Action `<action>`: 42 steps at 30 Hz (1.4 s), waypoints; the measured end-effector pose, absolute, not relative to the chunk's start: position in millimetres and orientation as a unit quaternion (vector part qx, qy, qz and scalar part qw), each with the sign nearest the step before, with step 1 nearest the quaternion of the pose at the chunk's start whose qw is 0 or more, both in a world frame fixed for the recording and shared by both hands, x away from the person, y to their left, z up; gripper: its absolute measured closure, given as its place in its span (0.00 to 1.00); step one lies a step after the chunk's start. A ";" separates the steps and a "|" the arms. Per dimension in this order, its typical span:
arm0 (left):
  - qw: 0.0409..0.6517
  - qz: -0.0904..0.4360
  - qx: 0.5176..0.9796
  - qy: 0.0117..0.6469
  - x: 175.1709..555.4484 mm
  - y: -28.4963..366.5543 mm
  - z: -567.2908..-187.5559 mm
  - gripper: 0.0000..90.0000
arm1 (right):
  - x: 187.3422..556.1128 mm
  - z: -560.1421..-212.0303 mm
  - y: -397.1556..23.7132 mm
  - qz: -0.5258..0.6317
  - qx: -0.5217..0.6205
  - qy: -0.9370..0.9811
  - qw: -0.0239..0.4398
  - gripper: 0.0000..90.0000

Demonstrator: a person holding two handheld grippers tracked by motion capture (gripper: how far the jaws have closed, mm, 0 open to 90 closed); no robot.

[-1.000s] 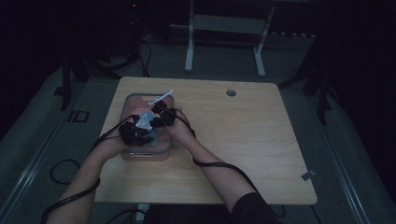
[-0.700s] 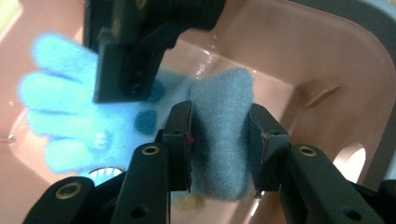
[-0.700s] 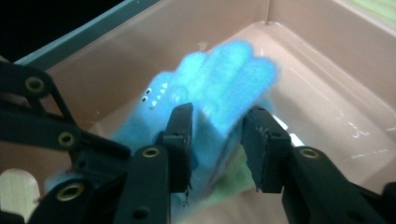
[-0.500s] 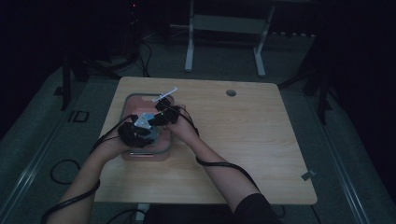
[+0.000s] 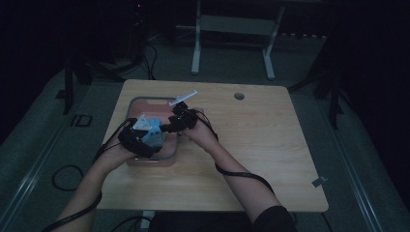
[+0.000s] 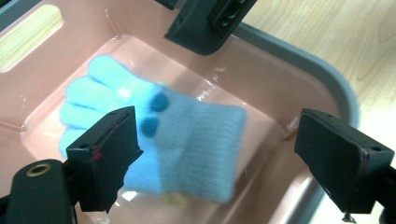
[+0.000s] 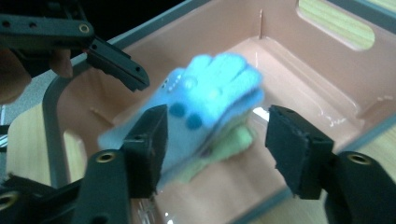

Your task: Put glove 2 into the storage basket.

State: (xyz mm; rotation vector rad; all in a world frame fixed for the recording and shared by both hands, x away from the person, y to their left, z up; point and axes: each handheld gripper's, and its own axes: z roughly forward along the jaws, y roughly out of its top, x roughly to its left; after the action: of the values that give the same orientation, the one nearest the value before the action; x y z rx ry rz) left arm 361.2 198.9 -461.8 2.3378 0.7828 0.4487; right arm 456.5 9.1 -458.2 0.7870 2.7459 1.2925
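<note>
The blue glove [image 6: 154, 140] lay in the pink bin [image 6: 289, 79], its light blue fingers pointing toward the far wall with the slot handle and its grey-blue cuff nearer the rim. Two dark blue dots marked its back. In the right gripper view the glove [image 7: 205, 107] looked blurred and seemed to sit on something pale green [image 7: 233, 140] beneath it; what that was could not be told.

The left gripper [image 6: 219, 154] hung over the near part of the bin with its jaws wide apart. They had just been opening, and the glove showed between them without either pad pressing on it. The right gripper [image 7: 215, 144] also stood with its jaws apart, having just been opening; the glove lay in the gap, free of both pads.

From the high view, the left gripper [image 5: 145, 137] was over the bin [image 5: 140, 104] and the right gripper [image 5: 181, 121] at the bin's right edge, close beside it. The bin stood on the left part of the wooden table [image 5: 270, 145]. Farther off, a small round hole [image 5: 239, 96] showed near the table's far edge, and a metal stand [image 5: 232, 29] stood on the dark floor beyond.
</note>
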 end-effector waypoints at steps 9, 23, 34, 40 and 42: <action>0.340 0.155 0.878 0.300 351.8 179.1 -456.8 0.03 | 443.6 -458.8 -8.7 0.425 0.225 0.877 0.007 0.24; 0.384 0.170 0.867 0.270 336.5 151.1 -460.4 0.03 | 431.6 -459.8 -31.2 0.423 0.212 0.881 0.019 0.19; 0.403 0.150 0.864 0.260 326.3 136.1 -472.9 0.03 | 428.2 -470.0 -59.0 0.425 0.226 0.876 0.029 0.18; 0.411 0.138 0.871 0.231 321.0 124.8 -481.3 0.03 | 425.3 -476.4 -67.0 0.420 0.233 0.876 0.034 0.18; 0.411 0.137 0.872 0.228 320.0 122.5 -482.6 0.03 | 425.2 -477.1 -68.6 0.421 0.234 0.876 0.034 0.18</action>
State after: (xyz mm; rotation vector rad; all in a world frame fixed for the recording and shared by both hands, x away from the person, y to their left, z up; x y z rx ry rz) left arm 320.0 122.5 -482.6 2.1940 0.5738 0.3449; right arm 425.2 -68.6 -477.1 0.7184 2.6927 1.2945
